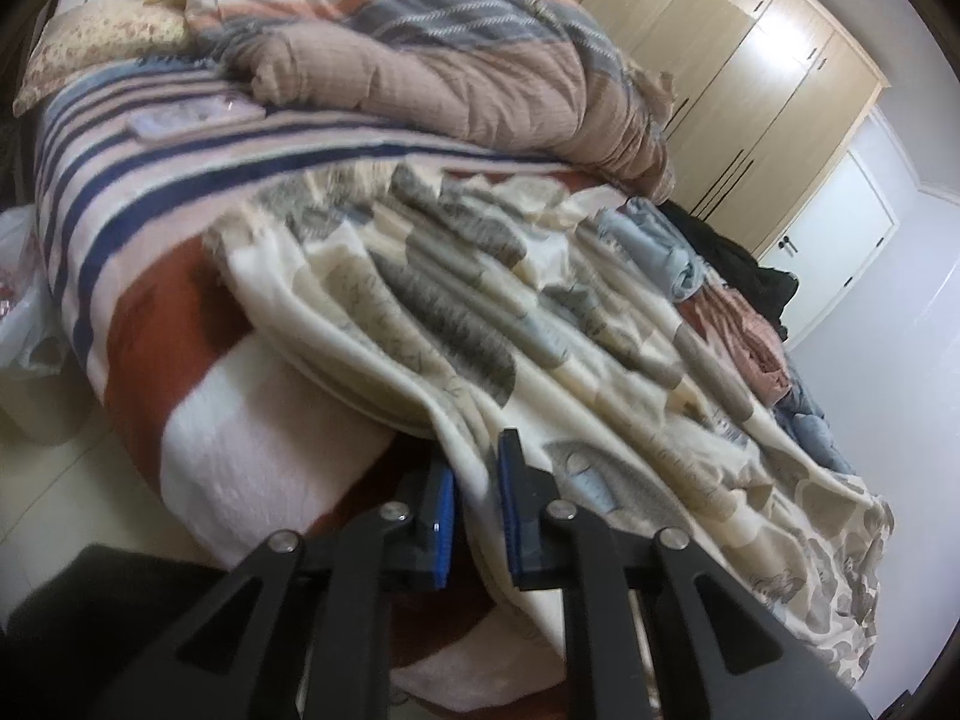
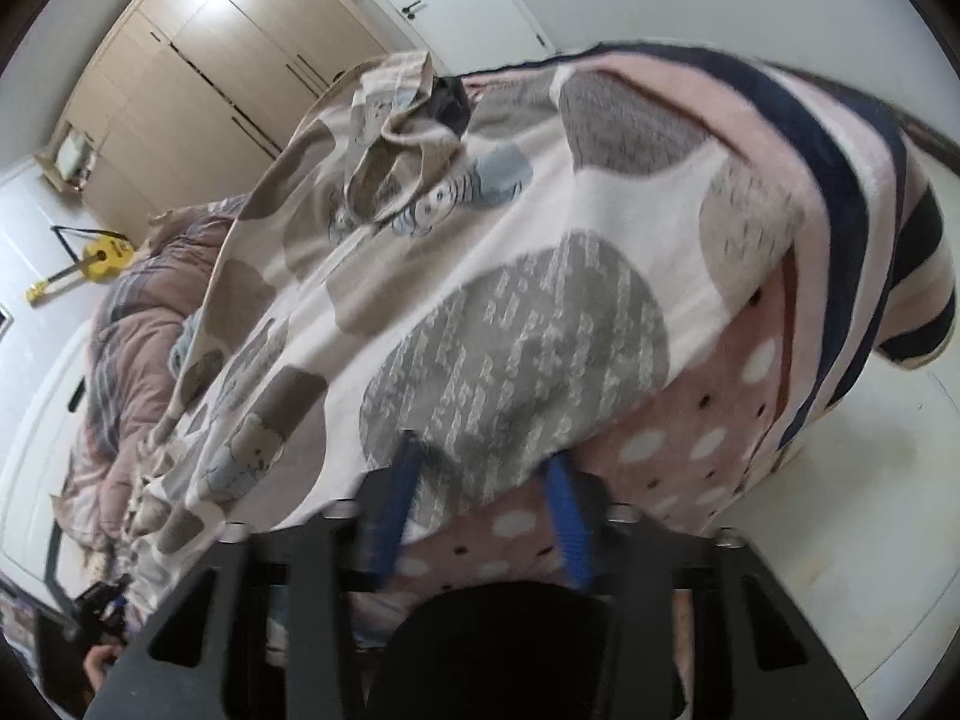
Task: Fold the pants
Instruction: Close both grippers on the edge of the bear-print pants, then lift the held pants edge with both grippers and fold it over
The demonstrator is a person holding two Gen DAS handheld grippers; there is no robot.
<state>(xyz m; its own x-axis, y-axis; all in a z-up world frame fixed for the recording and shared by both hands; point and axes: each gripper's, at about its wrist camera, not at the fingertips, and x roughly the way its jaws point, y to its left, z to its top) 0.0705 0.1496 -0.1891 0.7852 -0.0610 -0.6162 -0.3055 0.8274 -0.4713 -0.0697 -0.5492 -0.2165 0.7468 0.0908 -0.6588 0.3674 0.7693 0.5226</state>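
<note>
Now, at the near edge of the bed [image 1: 198, 420], the left gripper [image 1: 477, 516] pinches the patterned pants [image 1: 456, 300] hem between narrow jaws — the right gripper [image 2: 480, 516] nips the same cloth. Step in hand: securing the grip. Next, likely, lift both corners together and carry them toward the far rumpled quilt [image 1: 450, 60].
</note>
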